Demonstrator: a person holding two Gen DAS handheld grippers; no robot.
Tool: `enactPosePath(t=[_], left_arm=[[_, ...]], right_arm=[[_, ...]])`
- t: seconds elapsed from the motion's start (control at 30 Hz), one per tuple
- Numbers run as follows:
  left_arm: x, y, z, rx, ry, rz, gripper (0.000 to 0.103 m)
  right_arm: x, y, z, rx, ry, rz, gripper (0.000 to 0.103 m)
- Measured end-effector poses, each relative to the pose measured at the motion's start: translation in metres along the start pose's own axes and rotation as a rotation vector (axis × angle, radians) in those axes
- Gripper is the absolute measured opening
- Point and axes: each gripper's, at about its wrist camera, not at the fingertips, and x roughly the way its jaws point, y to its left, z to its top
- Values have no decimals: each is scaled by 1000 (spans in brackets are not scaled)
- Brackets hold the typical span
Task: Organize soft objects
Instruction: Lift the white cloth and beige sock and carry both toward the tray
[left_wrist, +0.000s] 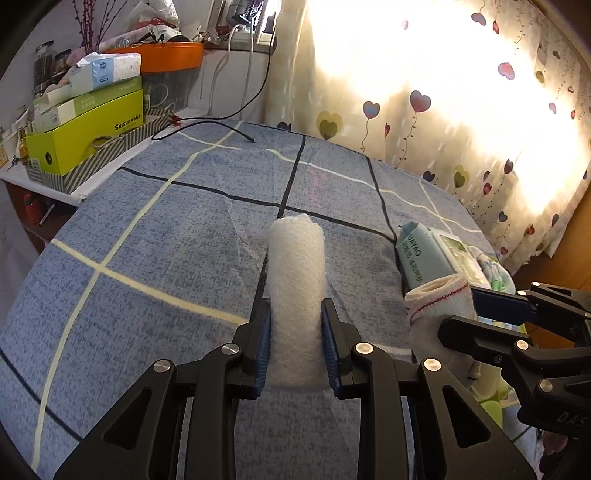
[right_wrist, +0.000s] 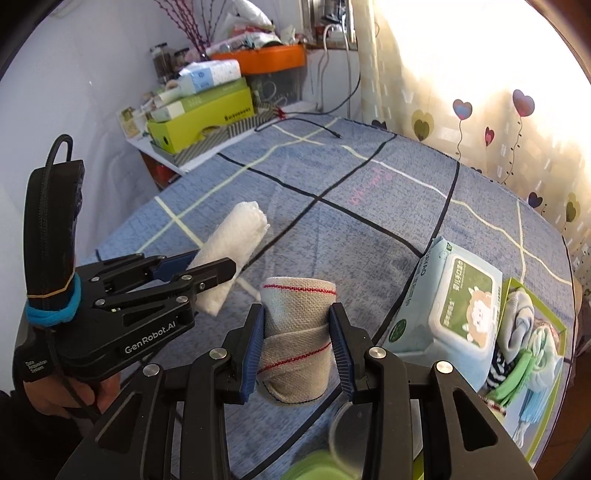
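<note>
Left claw (left_wrist: 297, 339): clenched on the white towel roll (left_wrist: 297, 280); my blue pads press both its sides and the roll sticks out ahead along the fingers, clear of the bed.
Right claw (right_wrist: 297, 345): clenched on the beige cloth roll (right_wrist: 299, 332), the one with red stitch lines; pads bite at mid-length, roll upright between the fingers.
Where the rolls are: both in the air over the blue checked bedsheet (left_wrist: 147, 229), side by side, near each other but not touching.
Step in hand: carry phase, as I read it. Both soft items are picked, neither is placed yet.
Likely target: green-rimmed box (right_wrist: 517, 291) at the bed's right edge, already holding folded small clothes (right_wrist: 517, 332). That's my guess; nothing marks it as the goal.
In the way: wet wipes pack (right_wrist: 458, 306) lies just beside the box, between my rolls and it.
Next move calls for: pass over the wipes pack, set one roll down at a time, and release only when the roll is seated so it doesn't unroll.
Risk: the box looks nearly full, so it will be a tight fit.
</note>
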Motion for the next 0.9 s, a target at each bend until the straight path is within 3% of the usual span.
enactPosePath(t=[0.9], left_arm=[[-72,-44,-29,84,-74,-117,26]], right_arm=[[-88,18,-55,49,-150,15,34]])
